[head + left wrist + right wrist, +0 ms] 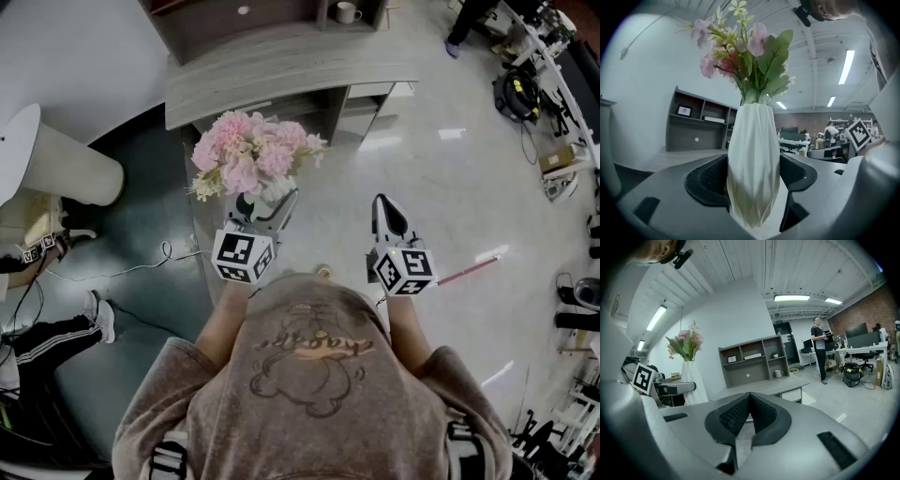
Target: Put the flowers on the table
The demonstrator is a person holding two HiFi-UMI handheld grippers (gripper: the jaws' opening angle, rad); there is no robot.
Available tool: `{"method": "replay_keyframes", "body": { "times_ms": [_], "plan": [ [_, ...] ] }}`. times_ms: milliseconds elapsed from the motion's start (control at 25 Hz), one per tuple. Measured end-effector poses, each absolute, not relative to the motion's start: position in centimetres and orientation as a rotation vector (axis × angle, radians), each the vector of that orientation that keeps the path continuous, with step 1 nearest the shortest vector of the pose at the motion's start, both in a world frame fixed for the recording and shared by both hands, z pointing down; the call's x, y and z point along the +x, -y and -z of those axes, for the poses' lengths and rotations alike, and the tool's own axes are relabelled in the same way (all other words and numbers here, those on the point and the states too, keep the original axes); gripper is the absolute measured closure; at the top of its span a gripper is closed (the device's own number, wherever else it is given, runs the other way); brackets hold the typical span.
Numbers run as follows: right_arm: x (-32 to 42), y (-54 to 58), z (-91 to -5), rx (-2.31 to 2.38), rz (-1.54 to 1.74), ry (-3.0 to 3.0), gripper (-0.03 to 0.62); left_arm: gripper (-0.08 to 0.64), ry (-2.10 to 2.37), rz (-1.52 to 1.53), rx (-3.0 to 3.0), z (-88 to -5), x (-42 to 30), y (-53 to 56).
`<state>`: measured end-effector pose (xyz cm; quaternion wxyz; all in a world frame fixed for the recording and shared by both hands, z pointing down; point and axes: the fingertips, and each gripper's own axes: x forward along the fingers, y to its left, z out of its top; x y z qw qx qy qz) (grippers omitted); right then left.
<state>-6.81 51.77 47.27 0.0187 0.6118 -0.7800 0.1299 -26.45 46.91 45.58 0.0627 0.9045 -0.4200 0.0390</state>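
A bunch of pink flowers [248, 155] with green leaves stands in a white ribbed vase [753, 164]. My left gripper [752, 180] is shut on the vase, its black pads pressing both sides, and holds it upright in the air in front of me. The flowers [740, 47] rise above the vase in the left gripper view. My right gripper [382, 212] is shut and holds nothing, to the right of the left one. In the right gripper view, the vase and flowers [686, 345] show at the left. The grey wooden table [281, 70] lies ahead beyond the flowers.
A grey shelf unit [752, 359] with a mug stands behind the table. A white rounded seat [56, 164] is at the left. A person's legs [47, 337] show at the lower left. Another person [819, 348] stands by desks at the right, with cables and gear on the floor.
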Motion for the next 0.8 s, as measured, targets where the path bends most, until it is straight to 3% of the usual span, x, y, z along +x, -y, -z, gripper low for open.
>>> {"method": "replay_keyframes", "body": {
  "times_ms": [480,800],
  "plan": [
    [-5.4,-52.9,-48.2,1.931,-0.408,2.399,0.607,0.21,1.275,-0.112,2.723,-46.2,-26.3,-46.5],
    [2.1,-48.6,-47.9,1.888,-0.398,2.441,0.607,0.21,1.318,-0.098,2.719,-45.4,-19.0,-42.5]
  ]
}}
